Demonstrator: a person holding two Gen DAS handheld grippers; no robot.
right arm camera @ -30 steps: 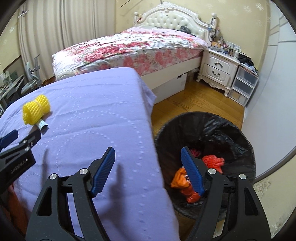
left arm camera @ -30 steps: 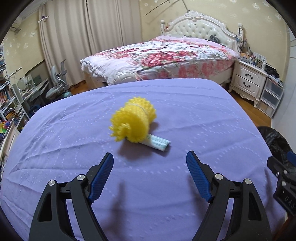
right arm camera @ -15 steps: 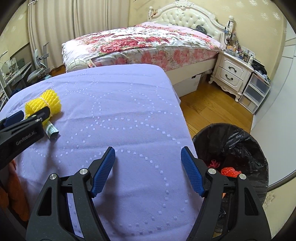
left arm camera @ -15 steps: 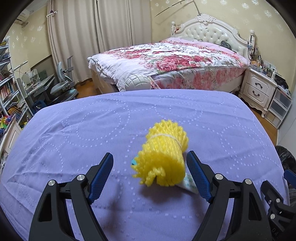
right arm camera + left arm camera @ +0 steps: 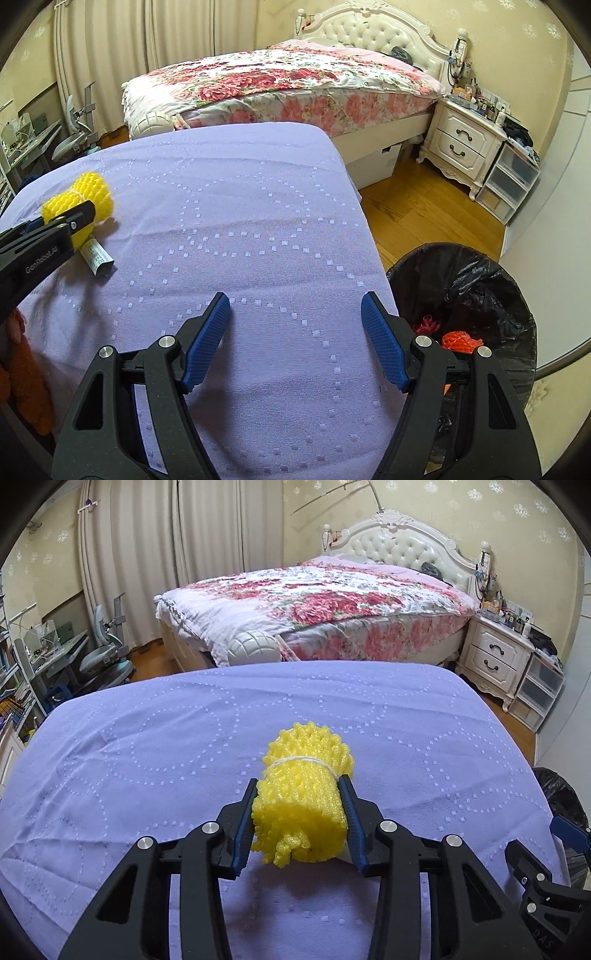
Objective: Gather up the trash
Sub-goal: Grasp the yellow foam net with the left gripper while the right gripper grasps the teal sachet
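A yellow foam net roll (image 5: 303, 794), tied with a white band, lies on the purple-covered table (image 5: 147, 746). My left gripper (image 5: 300, 792) is shut on the roll, a blue pad on each side. In the right wrist view the roll (image 5: 83, 203) sits at the far left with the left gripper on it, and a small rolled paper tube (image 5: 96, 255) lies beside it. My right gripper (image 5: 295, 306) is open and empty above the table's right edge. A black-lined trash bin (image 5: 476, 295) stands on the floor to the right, holding orange netting (image 5: 460, 341).
A floral bed (image 5: 325, 602) stands behind the table. A white nightstand (image 5: 461, 147) and plastic drawers (image 5: 511, 182) are at the right wall. A desk and chair (image 5: 103, 653) are at the left. Wooden floor (image 5: 417, 206) lies between table and nightstand.
My left gripper has moved forward onto the yellow roll and closed on it. My right gripper has swung left from over the bin to over the table edge, staying open.
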